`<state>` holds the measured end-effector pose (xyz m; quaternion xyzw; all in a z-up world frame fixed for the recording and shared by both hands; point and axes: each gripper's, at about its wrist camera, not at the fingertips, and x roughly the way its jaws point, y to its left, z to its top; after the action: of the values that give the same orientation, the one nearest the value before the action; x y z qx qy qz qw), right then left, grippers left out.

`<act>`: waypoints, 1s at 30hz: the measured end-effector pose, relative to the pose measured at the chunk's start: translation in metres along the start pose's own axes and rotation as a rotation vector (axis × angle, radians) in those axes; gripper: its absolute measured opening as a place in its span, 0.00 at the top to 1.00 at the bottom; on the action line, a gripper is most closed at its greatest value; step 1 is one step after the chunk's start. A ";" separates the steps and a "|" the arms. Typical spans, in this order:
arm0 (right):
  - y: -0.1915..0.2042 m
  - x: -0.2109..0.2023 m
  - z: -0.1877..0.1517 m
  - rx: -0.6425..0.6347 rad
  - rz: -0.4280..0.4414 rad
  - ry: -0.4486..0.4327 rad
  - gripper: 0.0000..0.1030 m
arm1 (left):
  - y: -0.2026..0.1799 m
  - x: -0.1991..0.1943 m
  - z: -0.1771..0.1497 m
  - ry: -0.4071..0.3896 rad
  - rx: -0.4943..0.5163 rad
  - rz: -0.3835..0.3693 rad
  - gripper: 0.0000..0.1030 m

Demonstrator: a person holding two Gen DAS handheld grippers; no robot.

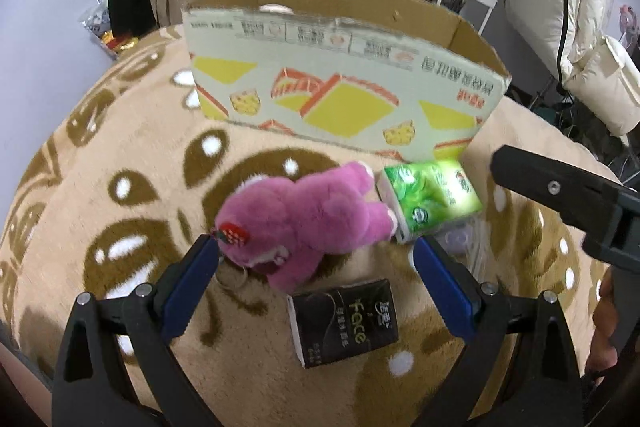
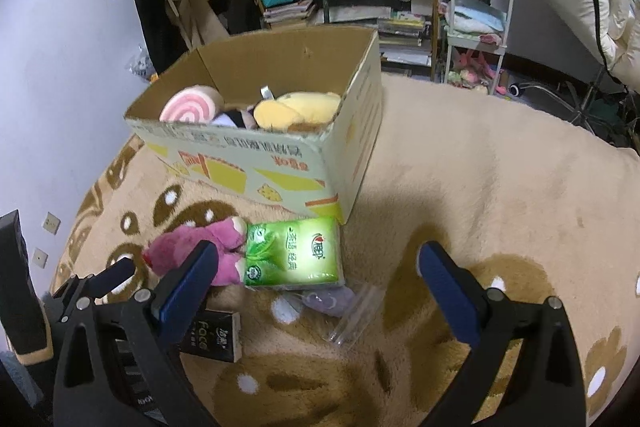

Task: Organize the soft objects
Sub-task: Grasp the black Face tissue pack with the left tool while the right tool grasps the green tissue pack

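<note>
Black tissue pack (image 1: 343,321) lay nearest my left gripper (image 1: 316,259), jaws spread, empty. Pink plush bear (image 1: 308,219) sat just ahead, touching the green tissue pack (image 2: 294,253) by the cardboard box (image 2: 256,163). Right gripper (image 2: 316,263) spread too. Probably next: close on the bear, lift over the box wall.

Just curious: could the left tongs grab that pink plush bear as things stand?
Probably yes. The left tongs are open, and the pink plush bear lies uncovered on the blanket just ahead, partly between the fingers. The green tissue pack touches only its far end.
</note>
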<state>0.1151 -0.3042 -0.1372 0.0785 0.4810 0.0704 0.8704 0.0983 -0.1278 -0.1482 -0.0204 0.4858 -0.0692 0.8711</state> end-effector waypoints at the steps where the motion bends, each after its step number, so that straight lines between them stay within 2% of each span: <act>1: 0.000 0.003 -0.001 -0.002 -0.001 0.010 0.00 | 0.000 0.001 -0.002 0.011 -0.002 -0.003 0.06; 13: 0.000 0.040 -0.005 -0.021 -0.003 0.119 0.00 | -0.019 0.022 -0.019 0.138 0.057 -0.030 0.06; 18: 0.002 0.060 -0.007 -0.040 0.001 0.159 0.00 | -0.021 0.031 -0.022 0.196 0.050 -0.083 0.07; 19: 0.003 0.064 -0.008 -0.042 0.005 0.165 0.00 | -0.021 0.032 -0.022 0.202 0.046 -0.088 0.09; 20: 0.003 0.066 -0.008 -0.042 0.010 0.171 0.00 | -0.021 0.033 -0.022 0.212 0.039 -0.093 0.16; 22: 0.005 0.071 -0.008 -0.041 0.024 0.178 0.00 | -0.020 0.037 -0.023 0.239 0.030 -0.096 0.25; 25: 0.010 0.075 -0.010 -0.057 0.022 0.184 0.00 | -0.018 0.040 -0.022 0.251 0.028 -0.084 0.33; 28: 0.013 0.079 -0.011 -0.067 0.019 0.191 0.00 | -0.013 0.042 -0.019 0.262 0.002 -0.107 0.35; 30: 0.014 0.081 -0.012 -0.066 0.029 0.202 0.04 | -0.012 0.040 -0.020 0.262 -0.004 -0.112 0.36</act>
<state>0.1468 -0.2733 -0.2078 0.0493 0.5624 0.1065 0.8185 0.1012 -0.1446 -0.1915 -0.0400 0.5934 -0.1187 0.7951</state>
